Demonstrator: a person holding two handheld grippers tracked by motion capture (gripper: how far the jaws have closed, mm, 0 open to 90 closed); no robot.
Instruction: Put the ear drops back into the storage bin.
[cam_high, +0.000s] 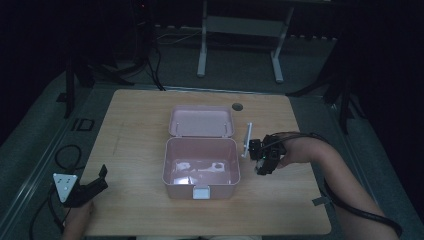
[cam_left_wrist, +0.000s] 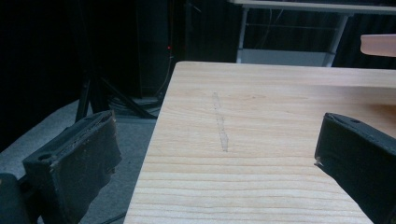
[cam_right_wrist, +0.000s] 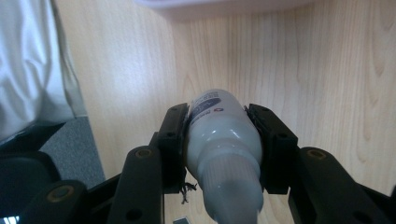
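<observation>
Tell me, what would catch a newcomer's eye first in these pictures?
The open pink plastic box in the middle of the light wooden table, its lid laid back. Just right of it, the right gripper is clamped on a white plastic bottle, which stands above the tabletop. At the table's near left corner, the left gripper holds its jaws wide apart with nothing between them.

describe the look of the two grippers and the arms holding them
Both grippers are black with two blocky, flat-faced jaws. The left gripper carries a pale grey three-cornered plate with dark dots. The right gripper has small green lights on its body and trails a thick black cable along the forearm. Both forearms are bare, with no sleeves.
</observation>
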